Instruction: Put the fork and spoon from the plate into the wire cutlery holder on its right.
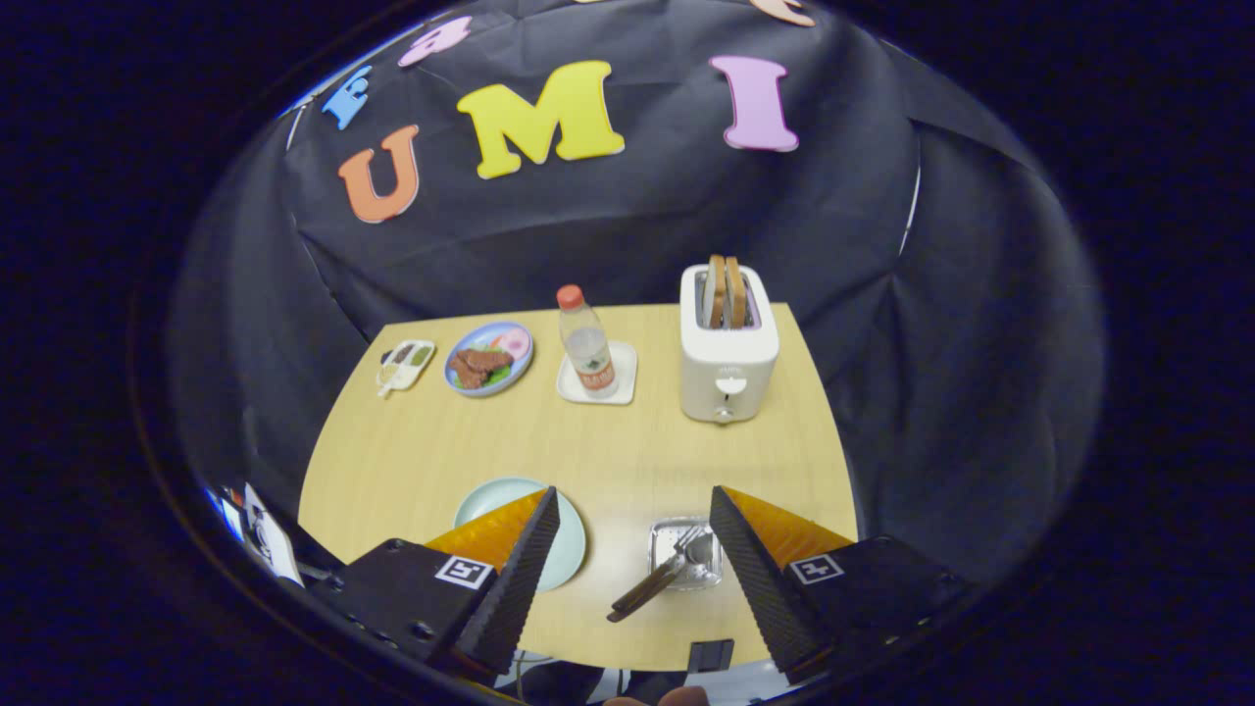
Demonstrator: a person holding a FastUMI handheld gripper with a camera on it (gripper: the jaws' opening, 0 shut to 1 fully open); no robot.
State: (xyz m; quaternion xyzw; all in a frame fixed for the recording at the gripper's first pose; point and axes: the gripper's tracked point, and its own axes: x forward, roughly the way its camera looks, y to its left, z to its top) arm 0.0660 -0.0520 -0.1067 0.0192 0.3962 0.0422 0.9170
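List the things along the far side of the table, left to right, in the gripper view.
Divided condiment dish → blue plate of food → water bottle on its white coaster → white toaster with two slices of toast. The gripper hangs open, well short of them.

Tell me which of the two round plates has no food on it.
The pale green plate, partly hidden behind the open gripper's one finger, is bare. The blue-rimmed plate at the far edge, beside the water bottle, carries food.
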